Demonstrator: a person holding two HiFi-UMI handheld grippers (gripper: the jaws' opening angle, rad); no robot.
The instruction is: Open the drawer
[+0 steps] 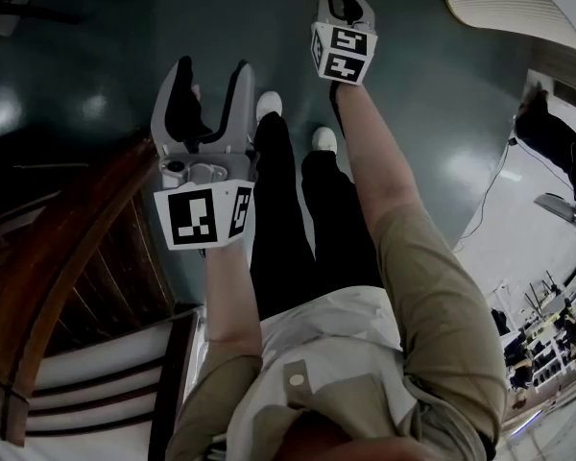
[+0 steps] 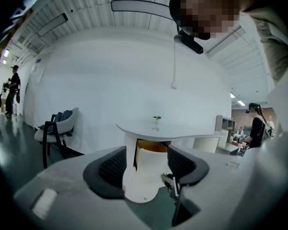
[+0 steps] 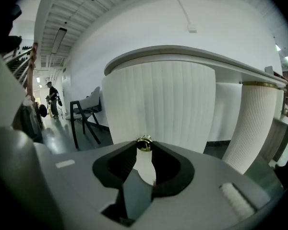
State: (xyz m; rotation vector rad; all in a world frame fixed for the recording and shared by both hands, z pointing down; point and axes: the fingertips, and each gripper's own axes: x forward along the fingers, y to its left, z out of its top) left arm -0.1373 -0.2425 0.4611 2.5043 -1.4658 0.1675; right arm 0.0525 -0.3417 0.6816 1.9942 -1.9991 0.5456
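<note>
Clenching right tongs (image 3: 144, 150) on the brass knob (image 3: 144, 142) at frame centre, with left tongs (image 2: 146, 163) released and empty; next, likely pulling straight back.

Dark floor (image 1: 86, 113): glossy, reflects lamps. Brown handrail (image 1: 58, 277): wood, polished sheen. Shell of left gripper (image 2: 146, 164): grey matt plastic; its pads (image 2: 114, 166) black, ribbed, rubber-like. The knob (image 3: 144, 143): shiny brass-look metal. White fluted front (image 3: 163, 104) behind it: matt, vert. ribs. Tan sleeve (image 1: 432, 296): cloth, matt, creased.
</note>
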